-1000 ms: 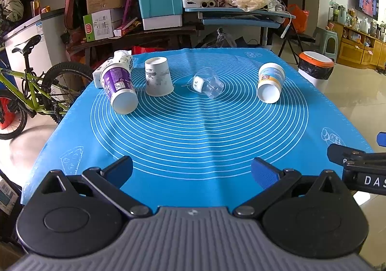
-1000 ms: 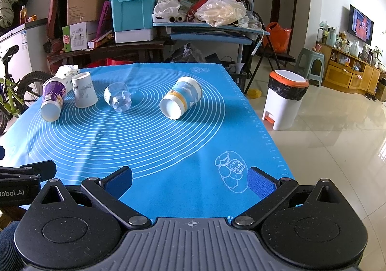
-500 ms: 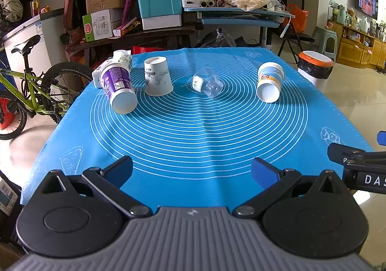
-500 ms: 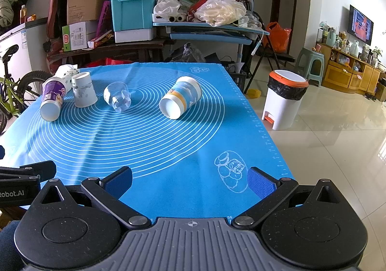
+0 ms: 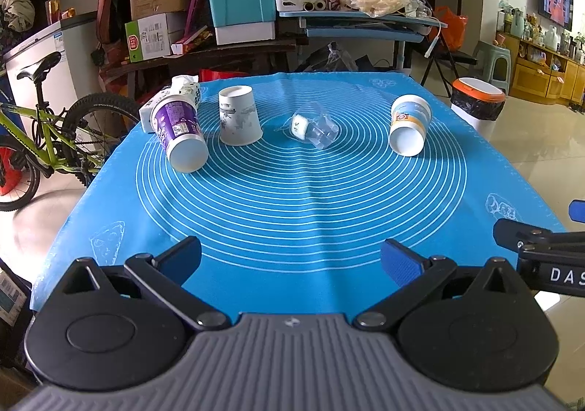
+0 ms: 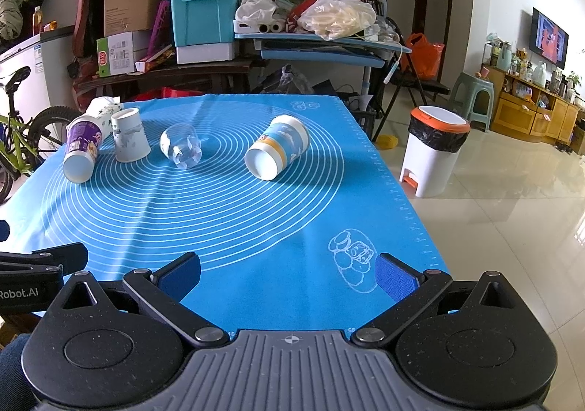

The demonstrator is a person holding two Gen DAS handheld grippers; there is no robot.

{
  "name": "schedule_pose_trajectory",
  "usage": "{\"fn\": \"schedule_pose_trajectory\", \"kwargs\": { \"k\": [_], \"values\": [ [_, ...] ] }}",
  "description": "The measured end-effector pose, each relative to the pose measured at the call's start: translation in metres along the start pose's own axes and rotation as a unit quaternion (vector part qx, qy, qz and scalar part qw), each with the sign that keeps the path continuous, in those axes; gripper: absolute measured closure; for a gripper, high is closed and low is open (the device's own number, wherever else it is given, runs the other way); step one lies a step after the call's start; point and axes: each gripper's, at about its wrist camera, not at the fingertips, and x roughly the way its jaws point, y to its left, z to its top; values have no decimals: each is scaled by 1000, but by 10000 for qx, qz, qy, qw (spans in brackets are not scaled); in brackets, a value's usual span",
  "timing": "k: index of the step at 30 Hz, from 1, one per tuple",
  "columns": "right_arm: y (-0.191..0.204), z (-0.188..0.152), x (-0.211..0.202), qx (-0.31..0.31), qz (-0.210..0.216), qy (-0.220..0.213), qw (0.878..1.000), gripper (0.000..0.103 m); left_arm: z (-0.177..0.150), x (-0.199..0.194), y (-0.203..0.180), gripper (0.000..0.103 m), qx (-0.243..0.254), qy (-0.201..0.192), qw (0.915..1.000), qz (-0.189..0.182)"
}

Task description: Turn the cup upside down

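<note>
Blue-orange cup [image 6: 276,147] on side, mouth twd cam.

Four cups sit on the one blue mat [image 5: 292,213]. Three lie on their sides: one purple cup [image 5: 180,136] at the mat's far left, one clear plastic cup [image 5: 314,126] near its middle, and one blue-and-orange cup [image 5: 407,125] toward its right. One white paper cup [image 5: 238,115] stands upside down between the purple and the clear one. One tissue pack [image 5: 175,96] lies at the mat's far left corner, touching the purple cup. Off the mat's right side stands one white bin [image 6: 433,149].
</note>
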Motion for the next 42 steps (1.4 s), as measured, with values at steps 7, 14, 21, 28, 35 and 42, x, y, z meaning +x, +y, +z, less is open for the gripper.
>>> {"fn": "schedule_pose_trajectory", "kwargs": {
  "k": [7, 14, 21, 28, 35, 42],
  "values": [
    [1, 1, -1, -31, 18, 16, 10000, 0, 0, 2, 1, 0, -28, 17, 10000, 4],
    [-3, 10, 2, 20, 149, 30, 9999, 0, 8, 8, 6, 0, -96, 13, 9999, 68],
    [-16, 28, 24, 153, 370, 14, 9992, 0, 32, 31, 2, 0, -26, 98, 9999, 0],
    [-42, 54, 58, 349, 389, -195, 9984, 0, 70, 86, -1, 0, -276, 257, 9993, 41],
    [-58, 76, 98, 225, 172, -166, 9995, 0, 103, 138, -10, 0, -517, 308, 9981, 120],
    [-67, 81, 126, 278, 241, -89, 9993, 0, 122, 186, -23, 0, -757, 569, 9952, 254]
  ]
}}
